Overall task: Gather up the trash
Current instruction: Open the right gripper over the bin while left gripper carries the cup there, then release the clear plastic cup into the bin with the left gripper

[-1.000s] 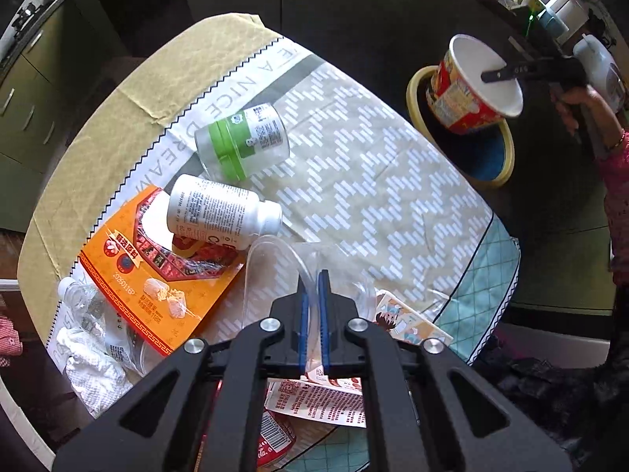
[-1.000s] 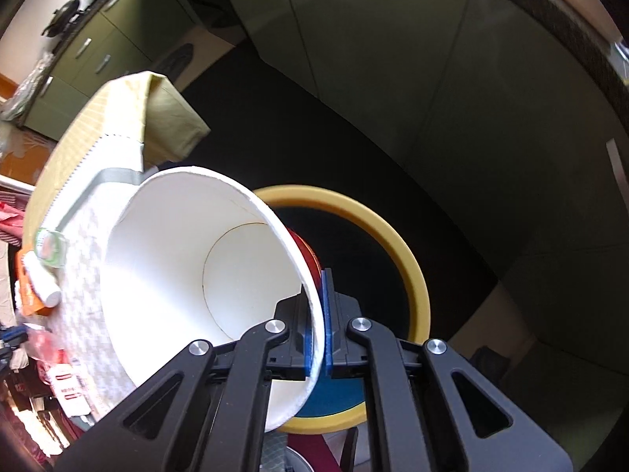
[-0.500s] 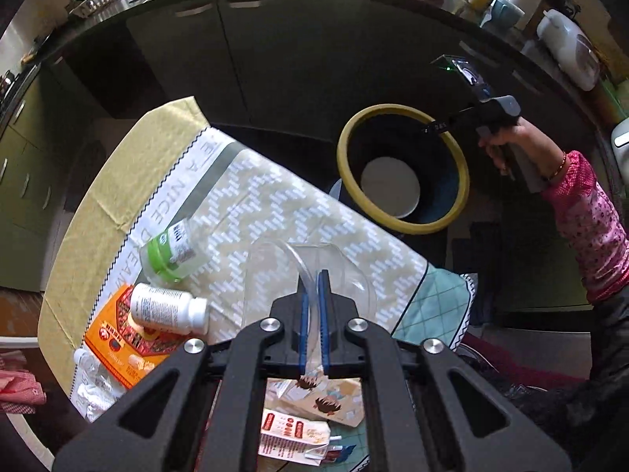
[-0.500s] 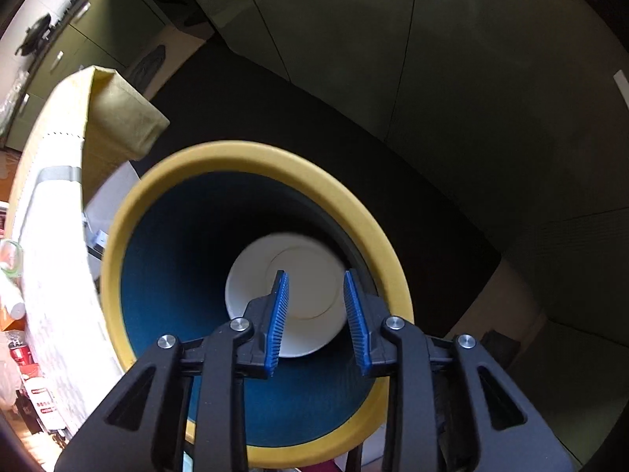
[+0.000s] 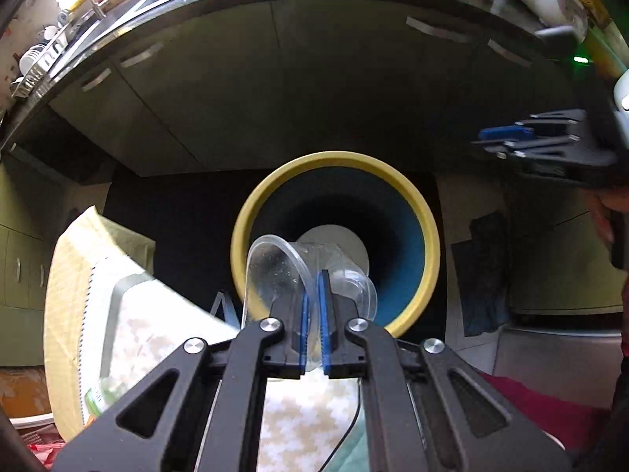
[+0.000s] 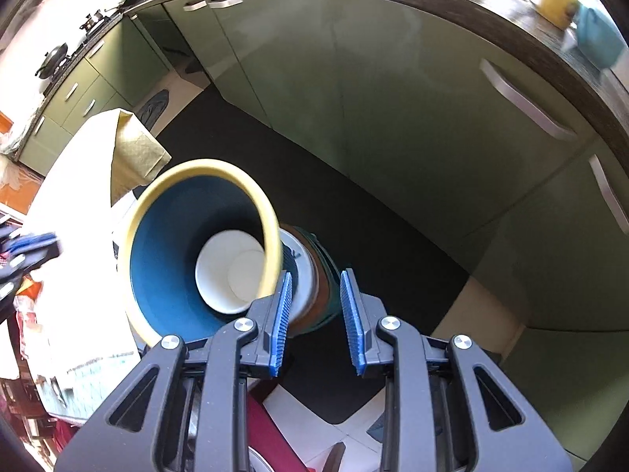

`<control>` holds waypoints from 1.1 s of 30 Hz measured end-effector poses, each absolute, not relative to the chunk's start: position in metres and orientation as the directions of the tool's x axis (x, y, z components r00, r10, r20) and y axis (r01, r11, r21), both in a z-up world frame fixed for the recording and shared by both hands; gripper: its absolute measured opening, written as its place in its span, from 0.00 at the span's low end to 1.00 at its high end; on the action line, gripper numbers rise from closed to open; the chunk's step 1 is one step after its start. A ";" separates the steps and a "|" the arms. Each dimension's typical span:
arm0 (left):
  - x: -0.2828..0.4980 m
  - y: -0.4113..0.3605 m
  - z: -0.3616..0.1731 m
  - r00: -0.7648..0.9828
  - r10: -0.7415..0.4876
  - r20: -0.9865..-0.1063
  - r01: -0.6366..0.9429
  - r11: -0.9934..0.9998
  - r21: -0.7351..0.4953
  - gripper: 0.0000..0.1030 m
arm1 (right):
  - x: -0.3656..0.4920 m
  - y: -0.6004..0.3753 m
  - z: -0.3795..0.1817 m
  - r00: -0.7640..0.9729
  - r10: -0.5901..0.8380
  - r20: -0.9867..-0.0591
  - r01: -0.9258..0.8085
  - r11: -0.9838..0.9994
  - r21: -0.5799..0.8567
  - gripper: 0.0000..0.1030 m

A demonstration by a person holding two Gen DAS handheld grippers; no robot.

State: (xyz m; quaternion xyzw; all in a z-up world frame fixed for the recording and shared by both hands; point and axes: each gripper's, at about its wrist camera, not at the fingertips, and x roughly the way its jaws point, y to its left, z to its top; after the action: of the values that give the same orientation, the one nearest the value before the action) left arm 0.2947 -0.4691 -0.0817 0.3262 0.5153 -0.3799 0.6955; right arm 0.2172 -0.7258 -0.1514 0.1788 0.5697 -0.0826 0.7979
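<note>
Two grippers were at work, and the left gripper [image 5: 313, 316] carried the load: its blue pads were pinched nearly together on the thin wall of a clear plastic cup [image 5: 293, 275], which tilted away from the camera with its open rim to the left. Past the cup, directly below and beyond it, stood the trash bin [image 5: 430, 251], blue inside with a yellow rim, and a white paper bowl [image 6: 226, 275] already lay at its bottom. The cup overlapped the bin's near-left rim in the left wrist view, so it looked poised over the opening rather than inside it. The right gripper [image 6: 316, 316] stood part open with nothing between its pads; its jaws had just been moving, opening and then easing slightly back, and it hung just right of the bin, off the rim. To the left lay the table under its patterned cloth [image 5: 129, 338], with a green-capped bottle [image 5: 104, 391] at its near edge, judged to be among the trash left to collect. The step in hand seemed to be the drop of the cup. The next move likely called for centring the cup over the opening, then parting the left pads.
</note>
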 end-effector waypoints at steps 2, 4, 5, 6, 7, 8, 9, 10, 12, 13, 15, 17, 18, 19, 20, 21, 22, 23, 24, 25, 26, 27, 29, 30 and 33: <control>0.297 -0.483 -0.099 0.164 -0.176 -0.971 0.862 0.505 0.054 0.05 | 0.208 -0.731 -0.151 0.338 0.073 -0.938 0.336 0.922 0.192 0.26; 0.299 -0.491 -0.114 0.152 -0.152 -0.977 0.861 0.506 0.055 0.07 | 0.196 -0.737 -0.147 0.338 0.073 -0.938 0.335 0.922 0.193 0.26; 0.299 -0.493 -0.120 0.149 -0.142 -0.979 0.860 0.508 0.057 0.12 | 0.196 -0.736 -0.148 0.338 0.072 -0.938 0.333 0.923 0.191 0.26; 0.300 -0.493 -0.124 0.144 -0.135 -0.980 0.857 0.512 0.056 0.20 | 0.198 -0.733 -0.151 0.337 0.073 -0.939 0.329 0.925 0.190 0.26; 0.302 -0.494 -0.128 0.143 -0.130 -0.981 0.855 0.516 0.056 0.25 | 0.203 -0.730 -0.150 0.337 0.074 -0.939 0.326 0.926 0.190 0.26; 0.303 -0.493 -0.130 0.146 -0.125 -0.981 0.851 0.521 0.060 0.29 | 0.205 -0.728 -0.148 0.339 0.071 -0.938 0.321 0.928 0.186 0.26; 0.304 -0.491 -0.130 0.144 -0.123 -0.982 0.849 0.525 0.059 0.29 | 0.207 -0.726 -0.147 0.340 0.070 -0.938 0.315 0.931 0.183 0.26; 0.305 -0.488 -0.130 0.135 -0.125 -0.983 0.846 0.530 0.049 0.29 | 0.207 -0.725 -0.144 0.341 0.070 -0.937 0.310 0.933 0.182 0.26; 0.307 -0.476 -0.123 0.139 -0.128 -0.982 0.840 0.540 0.048 0.29 | 0.204 -0.719 -0.137 0.348 0.066 -0.935 0.296 0.939 0.176 0.26; 0.308 -0.464 -0.117 0.140 -0.138 -0.980 0.839 0.542 0.044 0.29 | 0.203 -0.714 -0.134 0.352 0.066 -0.934 0.285 0.942 0.175 0.26; 0.311 -0.441 -0.098 0.147 -0.160 -0.976 0.829 0.558 0.033 0.29 | 0.204 -0.705 -0.127 0.362 0.070 -0.930 0.260 0.950 0.172 0.26; 0.314 -0.409 -0.077 0.169 -0.173 -0.970 0.810 0.585 0.037 0.31 | 0.210 -0.690 -0.121 0.372 0.077 -0.925 0.228 0.958 0.172 0.26; 0.317 -0.391 -0.065 0.191 -0.175 -0.966 0.794 0.605 0.047 0.34 | 0.214 -0.683 -0.117 0.374 0.083 -0.924 0.210 0.962 0.172 0.26; 0.321 -0.372 -0.053 0.214 -0.171 -0.962 0.772 0.633 0.060 0.36 | 0.218 -0.674 -0.114 0.376 0.089 -0.922 0.192 0.966 0.172 0.26; 0.326 -0.352 -0.044 0.232 -0.164 -0.959 0.748 0.660 0.069 0.40 | 0.223 -0.665 -0.112 0.378 0.094 -0.921 0.174 0.970 0.171 0.26; 0.330 -0.329 -0.035 0.247 -0.156 -0.956 0.722 0.688 0.075 0.41 | 0.228 -0.656 -0.109 0.378 0.102 -0.920 0.156 0.973 0.172 0.26; 0.331 -0.307 -0.026 0.263 -0.145 -0.954 0.696 0.713 0.084 0.42 | 0.235 -0.646 -0.107 0.379 0.117 -0.918 0.135 0.974 0.180 0.26; 0.334 -0.286 -0.019 0.280 -0.132 -0.951 0.667 0.740 0.094 0.43 | 0.243 -0.635 -0.105 0.378 0.133 -0.916 0.114 0.976 0.188 0.28; 0.337 -0.263 -0.013 0.295 -0.118 -0.948 0.633 0.768 0.101 0.44 | 0.251 -0.623 -0.103 0.376 0.144 -0.915 0.090 0.977 0.191 0.30; 0.340 -0.242 -0.011 0.302 -0.104 -0.948 0.601 0.793 0.104 0.44 | 0.260 -0.610 -0.102 0.373 0.156 -0.915 0.067 0.979 0.194 0.31; 0.342 -0.221 -0.010 0.299 -0.088 -0.950 0.567 0.817 0.102 0.46 | 0.272 -0.597 -0.101 0.366 0.170 -0.915 0.042 0.979 0.199 0.33; 0.343 -0.201 -0.010 0.290 -0.076 -0.954 0.531 0.842 0.094 0.47 | 0.284 -0.581 -0.100 0.357 0.192 -0.914 0.014 0.977 0.211 0.36; 0.342 -0.171 -0.016 0.273 -0.050 -0.961 0.480 0.873 0.091 0.47 | 0.308 -0.541 -0.096 0.337 0.243 -0.909 -0.061 0.970 0.236 0.43; 0.340 -0.158 -0.018 0.270 -0.038 -0.962 0.466 0.879 0.096 0.47 | 0.321 -0.517 -0.092 0.330 0.266 -0.906 -0.126 0.963 0.237 0.49; 0.340 -0.127 -0.024 0.255 -0.035 -0.966 0.437 0.895 0.083 0.47 | 0.349 -0.436 -0.080 0.330 0.292 -0.898 -0.364 0.917 0.164 0.67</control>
State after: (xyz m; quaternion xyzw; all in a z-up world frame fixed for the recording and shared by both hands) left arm 0.3405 -0.1272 -0.0243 0.1700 0.5909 -0.1528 0.7737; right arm 0.3489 -0.4357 -0.0805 -0.0333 0.5427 0.2012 0.8148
